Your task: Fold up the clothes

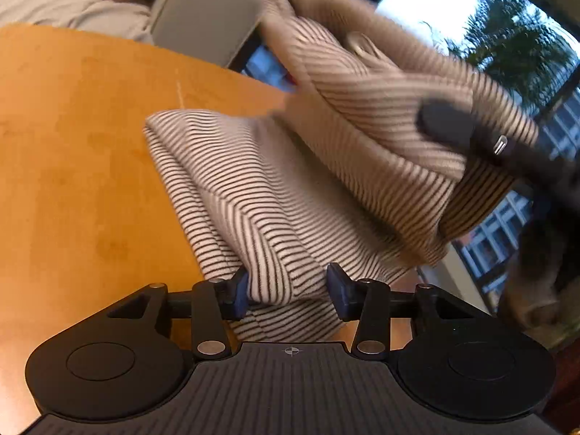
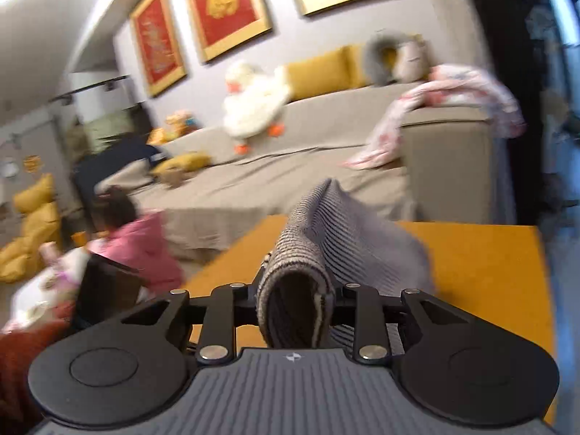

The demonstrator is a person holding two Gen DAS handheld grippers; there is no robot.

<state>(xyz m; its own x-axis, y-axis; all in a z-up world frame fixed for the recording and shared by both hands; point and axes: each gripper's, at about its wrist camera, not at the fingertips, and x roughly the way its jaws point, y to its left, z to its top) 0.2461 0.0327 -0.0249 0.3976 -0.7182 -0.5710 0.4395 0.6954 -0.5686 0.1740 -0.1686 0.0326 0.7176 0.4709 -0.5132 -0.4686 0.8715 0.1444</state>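
Observation:
A cream garment with thin dark stripes (image 1: 253,181) lies partly on the orange table (image 1: 72,145). My left gripper (image 1: 288,290) is low at its near edge, and its blue pads (image 1: 239,290) press a thick fold of the cloth from both sides. The far part of the garment is lifted and blurred at the upper right, where one dark finger (image 1: 446,123) of my right gripper pinches it. In the right wrist view my right gripper (image 2: 295,301) is shut on a rolled fold of the striped garment (image 2: 326,232), which hides its fingertips and hangs above the table (image 2: 489,272).
A grey sofa (image 2: 290,166) stands just beyond the table with a plush duck (image 2: 253,108), yellow cushions and a pink floral cloth (image 2: 435,108) on it. A person in a pink top (image 2: 141,246) sits low at the left. A bright window (image 1: 507,36) lies to the right.

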